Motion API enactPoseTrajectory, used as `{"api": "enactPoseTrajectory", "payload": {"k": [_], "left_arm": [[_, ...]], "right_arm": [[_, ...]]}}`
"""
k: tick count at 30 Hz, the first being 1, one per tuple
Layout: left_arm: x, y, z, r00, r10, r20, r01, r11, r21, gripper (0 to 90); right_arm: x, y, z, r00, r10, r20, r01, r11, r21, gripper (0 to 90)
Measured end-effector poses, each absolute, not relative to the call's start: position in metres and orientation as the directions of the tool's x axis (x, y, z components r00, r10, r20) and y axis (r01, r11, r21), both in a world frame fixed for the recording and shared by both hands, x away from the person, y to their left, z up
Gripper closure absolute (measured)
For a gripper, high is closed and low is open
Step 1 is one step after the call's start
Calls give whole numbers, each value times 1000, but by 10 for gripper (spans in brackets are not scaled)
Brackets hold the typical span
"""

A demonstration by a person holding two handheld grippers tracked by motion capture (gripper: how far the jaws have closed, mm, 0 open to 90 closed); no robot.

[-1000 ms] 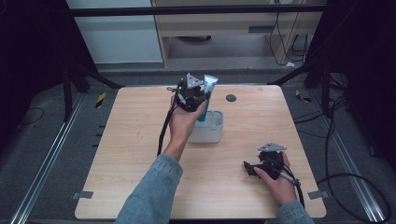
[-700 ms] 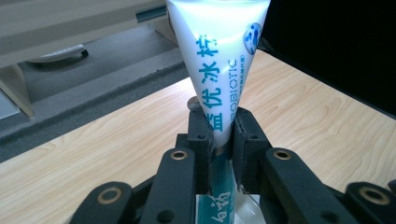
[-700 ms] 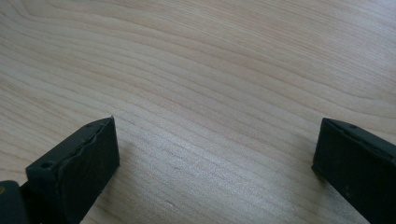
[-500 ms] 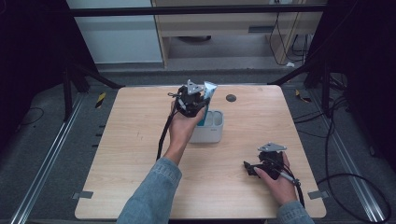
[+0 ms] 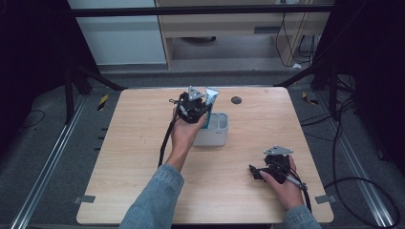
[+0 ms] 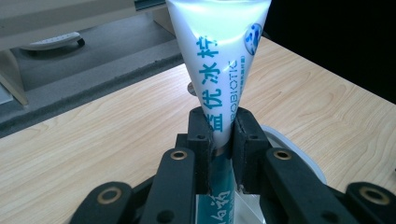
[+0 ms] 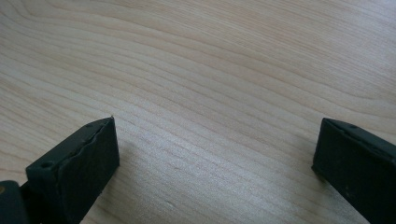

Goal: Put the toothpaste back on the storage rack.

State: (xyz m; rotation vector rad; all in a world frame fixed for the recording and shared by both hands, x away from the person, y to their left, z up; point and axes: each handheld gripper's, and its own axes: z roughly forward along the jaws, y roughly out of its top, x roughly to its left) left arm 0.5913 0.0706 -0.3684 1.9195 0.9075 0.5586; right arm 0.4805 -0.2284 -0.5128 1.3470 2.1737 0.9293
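Lowered left gripper (image 6: pixel 223 135) pinching glossy tapered tube (image 6: pixel 219 60), rounded white holder (image 5: pixel 212 136)

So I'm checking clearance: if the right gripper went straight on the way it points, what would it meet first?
Probably the bare wooden table: the right gripper, jaws open and empty, looks down along the tabletop with nothing ahead, though the depth is hard to judge.

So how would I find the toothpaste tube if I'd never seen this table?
Find the wooden table, then the white two-slot holder near its middle. The toothpaste tube stands over it, pinched in the left claw: white with blue-green writing.
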Motion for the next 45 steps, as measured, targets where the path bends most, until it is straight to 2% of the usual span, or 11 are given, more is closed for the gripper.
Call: {"api": "enactPoseTrajectory", "payload": {"k": [45], "left_arm": [[588, 68, -395, 651, 759, 29, 400, -375, 837, 786]], "right_arm": [[480, -228, -513, -443, 896, -2, 618, 308, 723, 6]]}}
